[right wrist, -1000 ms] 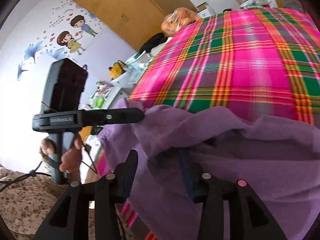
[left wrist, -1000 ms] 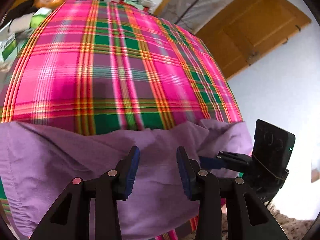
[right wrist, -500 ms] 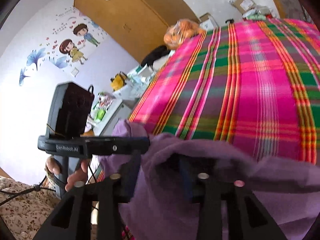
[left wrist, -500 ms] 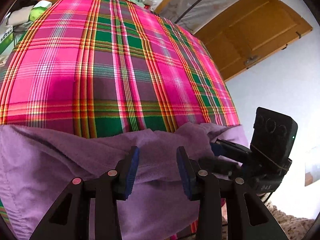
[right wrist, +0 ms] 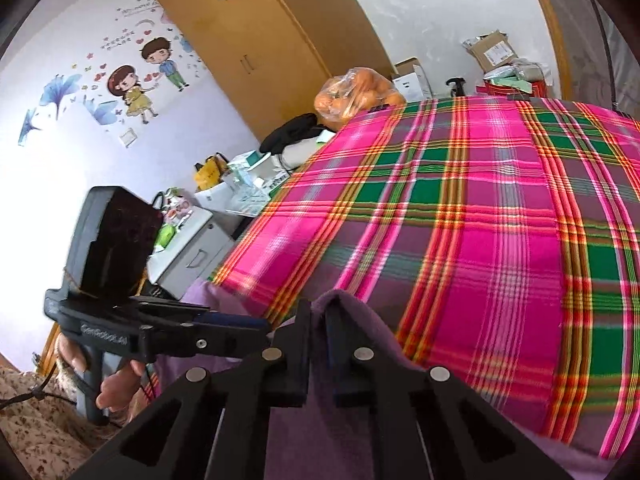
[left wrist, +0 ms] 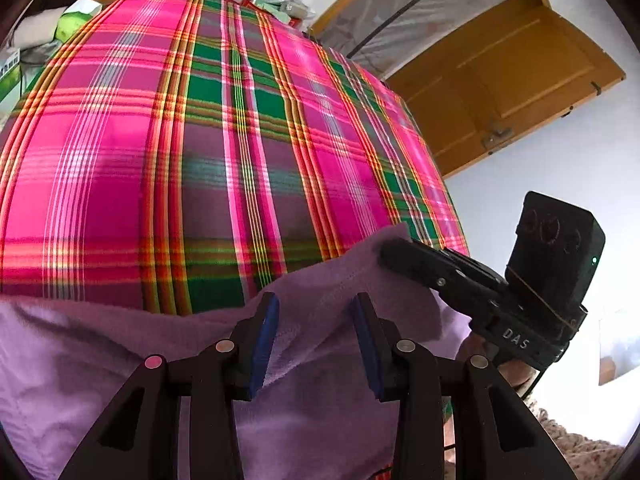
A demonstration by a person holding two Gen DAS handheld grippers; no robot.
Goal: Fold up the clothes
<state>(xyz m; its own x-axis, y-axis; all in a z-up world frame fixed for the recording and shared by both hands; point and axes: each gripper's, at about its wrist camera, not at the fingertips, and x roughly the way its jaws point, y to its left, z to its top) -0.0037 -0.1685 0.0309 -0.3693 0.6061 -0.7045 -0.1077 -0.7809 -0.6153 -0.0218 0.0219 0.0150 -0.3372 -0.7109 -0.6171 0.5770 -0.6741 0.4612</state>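
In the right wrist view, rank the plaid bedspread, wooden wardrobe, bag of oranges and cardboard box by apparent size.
1. plaid bedspread
2. wooden wardrobe
3. bag of oranges
4. cardboard box
The wardrobe stands farther off, so only apparent size is ranked.

The garment (left wrist: 120, 360) is plain lilac purple. The bedspread (left wrist: 224, 152) under it is a bright plaid of hot pink, green and dull purple squares, crossed by thin orange, yellow and white stripes. Each hand-held gripper (left wrist: 314, 340) is black with blue pads (left wrist: 262, 340). The wardrobe (right wrist: 256, 40) is honey-brown wood.
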